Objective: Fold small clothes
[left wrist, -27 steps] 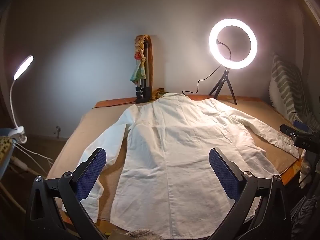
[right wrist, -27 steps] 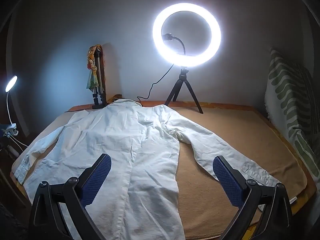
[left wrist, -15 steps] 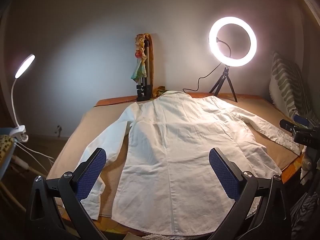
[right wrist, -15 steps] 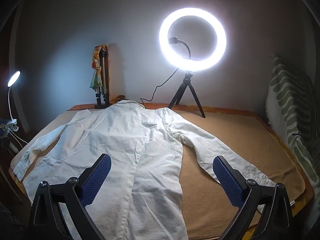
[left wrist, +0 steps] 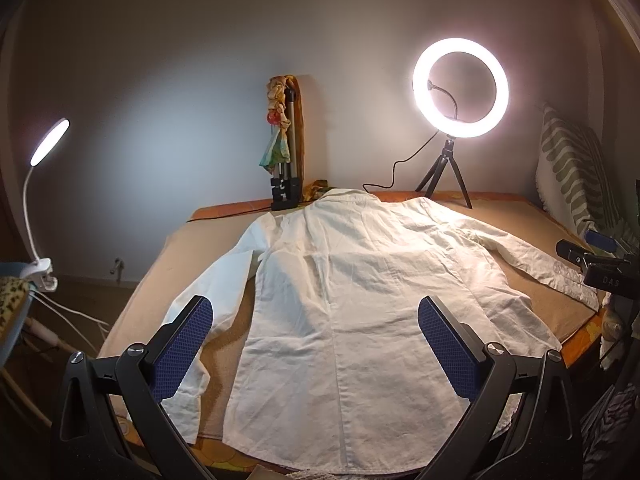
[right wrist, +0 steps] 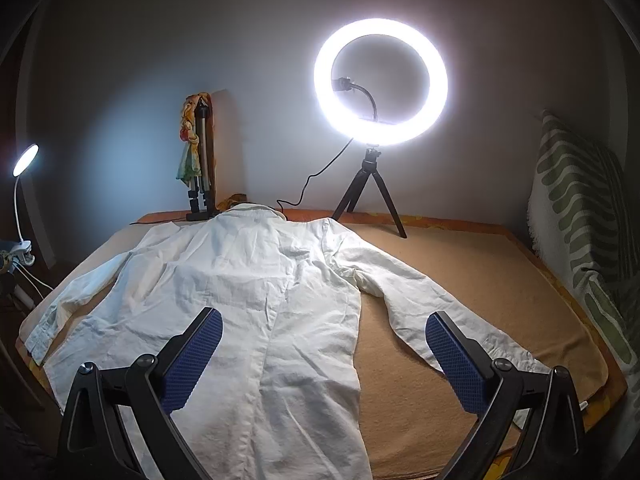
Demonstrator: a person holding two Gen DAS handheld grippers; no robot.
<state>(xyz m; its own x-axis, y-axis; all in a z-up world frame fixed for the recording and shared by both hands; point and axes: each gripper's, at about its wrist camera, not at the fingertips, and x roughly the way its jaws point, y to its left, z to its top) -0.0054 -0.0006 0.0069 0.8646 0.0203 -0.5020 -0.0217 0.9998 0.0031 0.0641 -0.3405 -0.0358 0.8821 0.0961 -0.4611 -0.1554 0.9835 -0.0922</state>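
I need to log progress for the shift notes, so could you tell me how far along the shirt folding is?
Done: the white shirt lies spread flat, back up, on the tan blanket, sleeves out. In hand: nothing; the left gripper and right gripper hover open above it. Left: every fold, since both sleeves and the body are unfolded.

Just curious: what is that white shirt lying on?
The white shirt lies spread on a tan blanket over an orange patterned surface. What lies beneath the blanket is covered.
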